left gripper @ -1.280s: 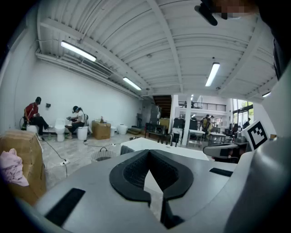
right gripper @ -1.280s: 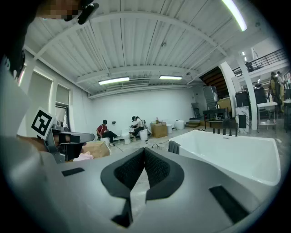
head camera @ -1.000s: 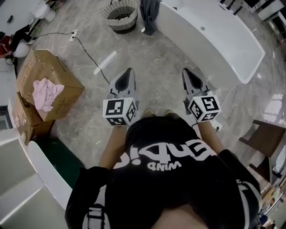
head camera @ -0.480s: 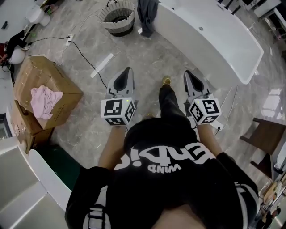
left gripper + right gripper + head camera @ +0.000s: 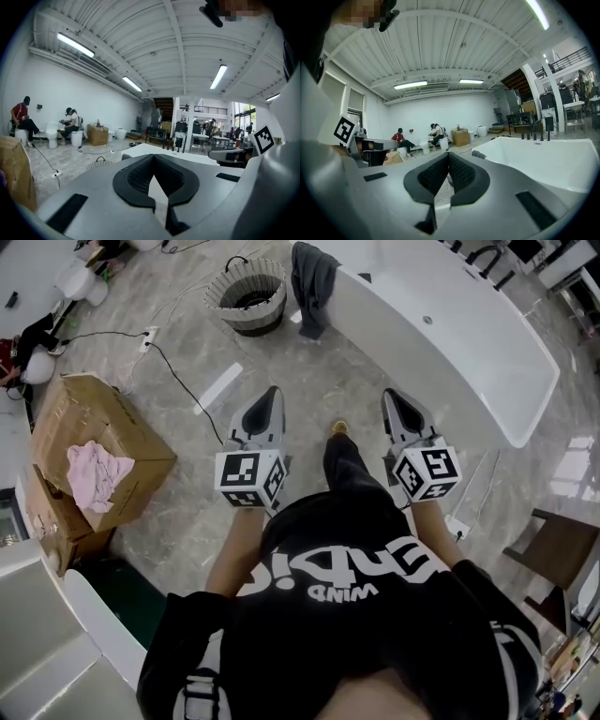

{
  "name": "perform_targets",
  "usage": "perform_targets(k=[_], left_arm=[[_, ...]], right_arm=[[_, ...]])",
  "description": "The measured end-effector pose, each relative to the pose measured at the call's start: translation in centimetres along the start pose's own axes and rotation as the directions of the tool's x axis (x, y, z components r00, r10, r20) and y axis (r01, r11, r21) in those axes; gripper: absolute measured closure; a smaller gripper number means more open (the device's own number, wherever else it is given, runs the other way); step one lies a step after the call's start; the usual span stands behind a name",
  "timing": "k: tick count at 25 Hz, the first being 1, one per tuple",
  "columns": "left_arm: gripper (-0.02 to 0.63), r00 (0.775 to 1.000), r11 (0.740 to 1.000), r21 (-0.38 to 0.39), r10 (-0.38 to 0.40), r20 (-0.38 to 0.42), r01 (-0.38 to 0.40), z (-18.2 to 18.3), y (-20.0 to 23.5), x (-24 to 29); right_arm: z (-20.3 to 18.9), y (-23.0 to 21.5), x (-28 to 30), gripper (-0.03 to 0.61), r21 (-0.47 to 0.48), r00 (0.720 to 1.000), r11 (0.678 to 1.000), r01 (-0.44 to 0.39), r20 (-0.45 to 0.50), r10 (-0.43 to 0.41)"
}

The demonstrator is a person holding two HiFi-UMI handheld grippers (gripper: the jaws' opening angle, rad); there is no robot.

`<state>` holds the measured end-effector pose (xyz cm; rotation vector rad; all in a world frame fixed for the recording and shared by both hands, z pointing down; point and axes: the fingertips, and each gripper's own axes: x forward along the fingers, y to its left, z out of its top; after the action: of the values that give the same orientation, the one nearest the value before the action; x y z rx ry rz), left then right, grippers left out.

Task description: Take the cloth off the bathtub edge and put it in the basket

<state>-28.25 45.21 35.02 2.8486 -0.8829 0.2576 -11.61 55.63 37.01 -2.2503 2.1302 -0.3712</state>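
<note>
Both pairs of jaws are seen shut with nothing between them, on the left gripper [image 5: 272,392] and the right gripper [image 5: 390,396]. Nothing of the task is judged done: the cloth [image 5: 312,276] (dark grey) is draped over the end rim of the bathtub [image 5: 441,343], well ahead, the basket [image 5: 248,317] just beside it. Its long axis hangs from rim toward floor.

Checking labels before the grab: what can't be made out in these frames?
Basket contents: head view, interior dark and small.
Cloth: left gripper view, mostly hidden behind left claw; right gripper view, too small.
Bathtub far end: head view, cut off by top edge.
</note>
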Motion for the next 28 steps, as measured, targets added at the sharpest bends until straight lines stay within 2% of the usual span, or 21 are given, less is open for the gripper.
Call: perform_targets(k=[6,15,28], left_arm=[[0.603,1.000,1.000,0.000,0.007,0.001,-0.007,3.2,1.8,6.7],[0.603,0.998,0.998,-0.005,0.064,0.015,-0.064,7.1,4.1,16.4],[0.603,0.991,0.992,-0.008,0.128,0.028,-0.127,9.1,6.4,24.8]], right_arm=[[3.2,-3.9,6.3,0.565,-0.001,1.000,1.000,-0.026,-0.006,0.026],[6.8,-10.9,14.7,0.565,-0.005,0.997,0.998,-0.069,-0.020,0.069],[8.7,-16.9,22.8,0.565,-0.011,0.992,0.993,-0.121,-0.031,0.121]])
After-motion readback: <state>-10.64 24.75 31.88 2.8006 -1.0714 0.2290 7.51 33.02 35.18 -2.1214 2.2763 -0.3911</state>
